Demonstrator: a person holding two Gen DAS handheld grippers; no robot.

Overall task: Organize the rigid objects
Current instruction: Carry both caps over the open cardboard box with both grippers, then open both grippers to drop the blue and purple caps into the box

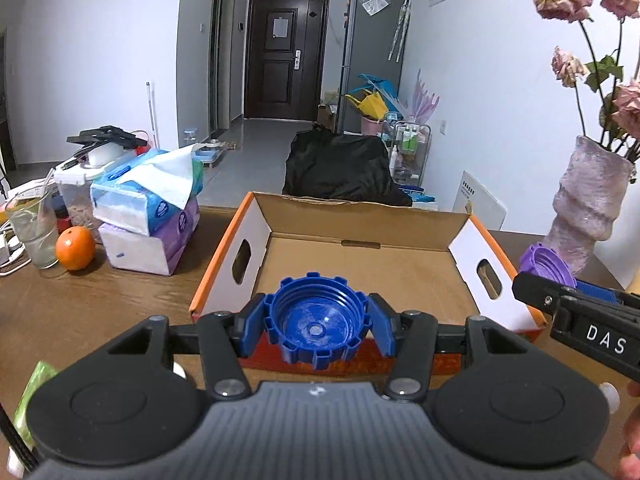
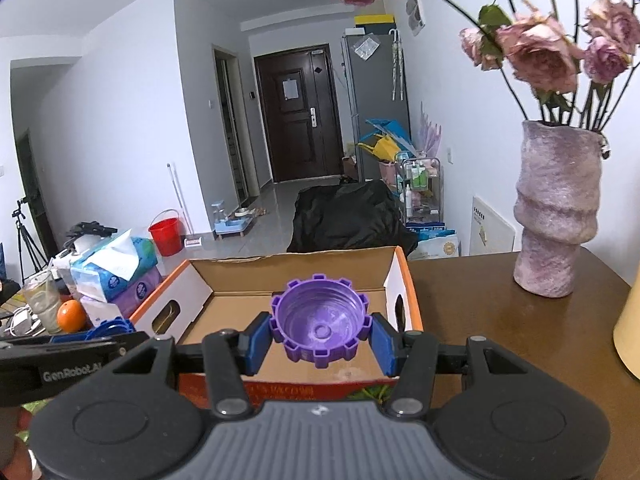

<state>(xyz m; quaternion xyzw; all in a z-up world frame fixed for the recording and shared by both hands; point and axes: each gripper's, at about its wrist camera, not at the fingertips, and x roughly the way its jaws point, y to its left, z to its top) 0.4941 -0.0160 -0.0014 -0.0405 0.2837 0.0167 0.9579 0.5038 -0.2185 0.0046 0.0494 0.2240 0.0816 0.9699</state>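
- Surface: brown wooden table (image 1: 100, 308) in a white-walled room; dark door (image 1: 282, 54) at the far end of the hallway.
- Nearest, left wrist view: left gripper (image 1: 318, 326) clenched on a blue cap (image 1: 316, 320); open side of the cap faces the camera; both blue pads touch its notched rim; cap held over the near wall of the cardboard box (image 1: 360, 264).
- Nearest, right wrist view: right gripper (image 2: 320, 332) clenched on a purple cap (image 2: 319, 322); open side faces the camera; pads pressed to its ribbed sides; cap held above the box floor, just inside the near wall.
- Cross-check: right gripper and purple cap show at the right edge of the left view, beside the box's right wall; left gripper shows at the left edge of the right view.
- Box: open top, orange-edged, oval handle holes in both side walls; brown floor.
- Left of box: stacked tissue packs (image 1: 148, 216), an orange (image 1: 75, 248), a glass (image 1: 34, 232).
- Right of box: pink-grey vase (image 2: 556, 208) holding dried roses (image 2: 540, 52), standing apart from the box.
- Beyond the table edge: black-covered bulk (image 1: 340, 168); grey fridge (image 1: 372, 52) farther back.
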